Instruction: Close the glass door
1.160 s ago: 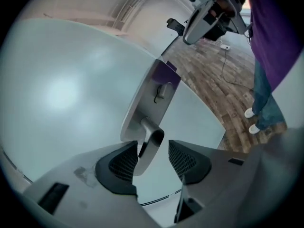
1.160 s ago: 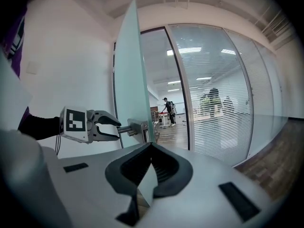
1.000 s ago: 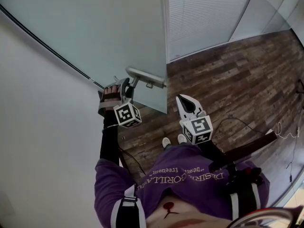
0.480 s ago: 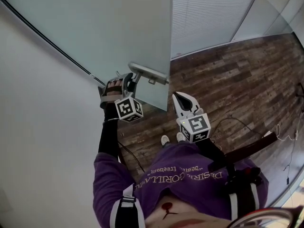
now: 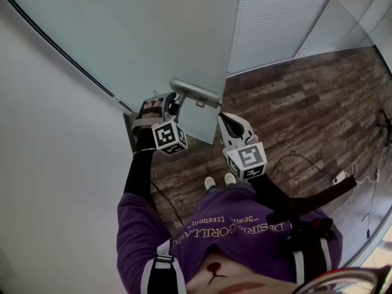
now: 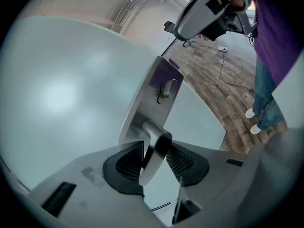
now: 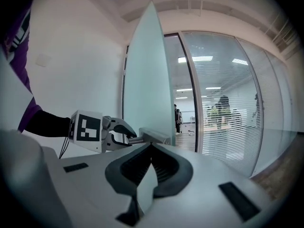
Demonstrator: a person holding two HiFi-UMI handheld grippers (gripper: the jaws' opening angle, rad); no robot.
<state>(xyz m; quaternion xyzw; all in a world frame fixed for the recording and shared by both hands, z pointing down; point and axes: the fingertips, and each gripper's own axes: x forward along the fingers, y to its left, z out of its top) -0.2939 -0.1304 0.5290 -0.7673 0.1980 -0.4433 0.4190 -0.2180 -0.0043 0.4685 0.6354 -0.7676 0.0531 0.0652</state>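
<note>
The frosted glass door (image 5: 153,35) fills the upper left of the head view, with its free edge toward the middle. A metal lever handle (image 5: 195,93) sticks out from its lock plate near the lower edge. My left gripper (image 5: 169,106) is shut on that lever. In the left gripper view the lever (image 6: 153,148) runs between the two dark pads, below the lock plate (image 6: 152,99). My right gripper (image 5: 224,119) hangs just right of the handle, shut and holding nothing. In the right gripper view its pads (image 7: 164,167) meet in front of the door's edge (image 7: 147,70).
A white wall (image 5: 49,164) lies to the left of the door. Dark wooden floor (image 5: 294,115) spreads to the right, with a cable (image 5: 306,158) across it. A glass partition with blinds (image 5: 275,23) stands beyond the door. My own feet (image 5: 217,180) are below the handle.
The door's free edge has swung to the right in the head view. Both grippers have moved up and right with it, and the left one has kept its hold on the lever.
</note>
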